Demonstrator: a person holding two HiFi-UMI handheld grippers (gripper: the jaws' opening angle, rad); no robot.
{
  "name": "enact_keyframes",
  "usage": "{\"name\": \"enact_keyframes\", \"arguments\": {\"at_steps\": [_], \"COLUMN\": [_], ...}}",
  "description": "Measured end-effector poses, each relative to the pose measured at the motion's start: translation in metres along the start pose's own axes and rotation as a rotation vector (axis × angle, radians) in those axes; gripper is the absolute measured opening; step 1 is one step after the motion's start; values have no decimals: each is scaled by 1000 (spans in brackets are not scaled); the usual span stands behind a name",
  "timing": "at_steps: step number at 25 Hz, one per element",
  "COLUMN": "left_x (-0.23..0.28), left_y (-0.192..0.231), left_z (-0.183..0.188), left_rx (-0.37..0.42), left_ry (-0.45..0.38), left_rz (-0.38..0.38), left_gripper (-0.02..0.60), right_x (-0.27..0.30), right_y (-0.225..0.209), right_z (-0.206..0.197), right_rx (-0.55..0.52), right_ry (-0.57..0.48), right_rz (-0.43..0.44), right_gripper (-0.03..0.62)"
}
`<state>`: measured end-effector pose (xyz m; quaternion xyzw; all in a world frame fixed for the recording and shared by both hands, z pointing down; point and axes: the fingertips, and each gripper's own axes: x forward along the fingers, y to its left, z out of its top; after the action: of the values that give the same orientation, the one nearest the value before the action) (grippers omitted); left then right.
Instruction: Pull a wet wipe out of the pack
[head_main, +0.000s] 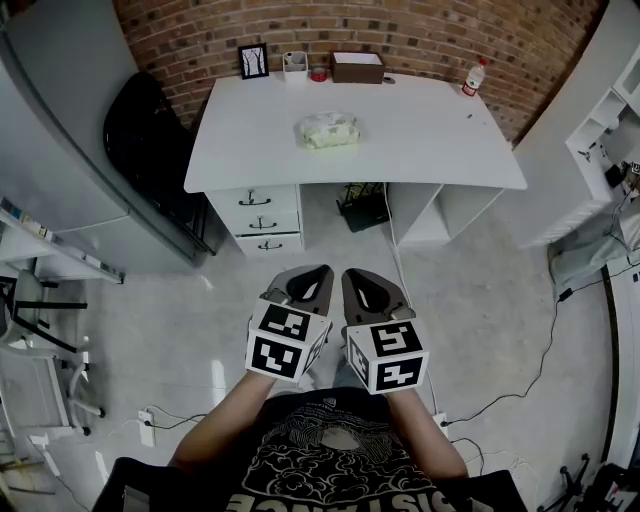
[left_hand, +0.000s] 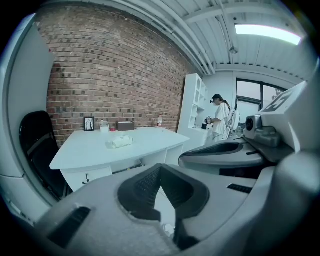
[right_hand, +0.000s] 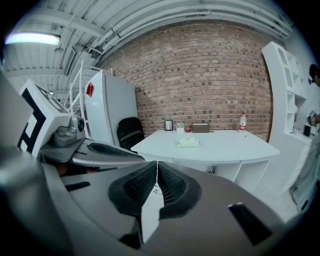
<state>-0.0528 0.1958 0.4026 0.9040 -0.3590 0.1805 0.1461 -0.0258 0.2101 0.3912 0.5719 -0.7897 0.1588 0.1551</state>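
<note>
The wet wipe pack (head_main: 326, 130) is a pale, crumpled soft pack lying near the middle of the white desk (head_main: 420, 140). It shows small in the left gripper view (left_hand: 121, 141) and in the right gripper view (right_hand: 189, 142). Both grippers hang side by side over the floor, well short of the desk and far from the pack. My left gripper (head_main: 321, 271) is shut with nothing in it; its jaws meet at the tip (left_hand: 160, 168). My right gripper (head_main: 352, 274) is also shut and empty, jaws pressed together (right_hand: 157, 164).
At the desk's back edge stand a picture frame (head_main: 253, 61), a cup (head_main: 294, 64), a brown box (head_main: 357, 67) and a bottle (head_main: 473, 77). A black chair (head_main: 150, 140) is left of the desk, drawers (head_main: 258, 215) under it. Cables (head_main: 545, 350) cross the floor. A person (left_hand: 220, 117) stands far right.
</note>
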Motion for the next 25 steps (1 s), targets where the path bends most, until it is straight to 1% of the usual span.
{"name": "enact_keyframes", "arguments": {"at_steps": [15,19,25], "left_x": [97,119,145], "left_y": [16,24,33], "left_z": [44,54,71], "left_rx": [-6,-23,-77], "left_ry": [23,20,10], "left_rz": [51,77,118], "left_gripper": [11,11,11], "right_x": [62,77,97], "right_y": [-83,-98,-122], "right_z": [32,40,59], "right_rx": [-12,-25,-24], "right_ry": [0,11,12], "right_rz": [77,102,160], "right_gripper": [18,17,18]}}
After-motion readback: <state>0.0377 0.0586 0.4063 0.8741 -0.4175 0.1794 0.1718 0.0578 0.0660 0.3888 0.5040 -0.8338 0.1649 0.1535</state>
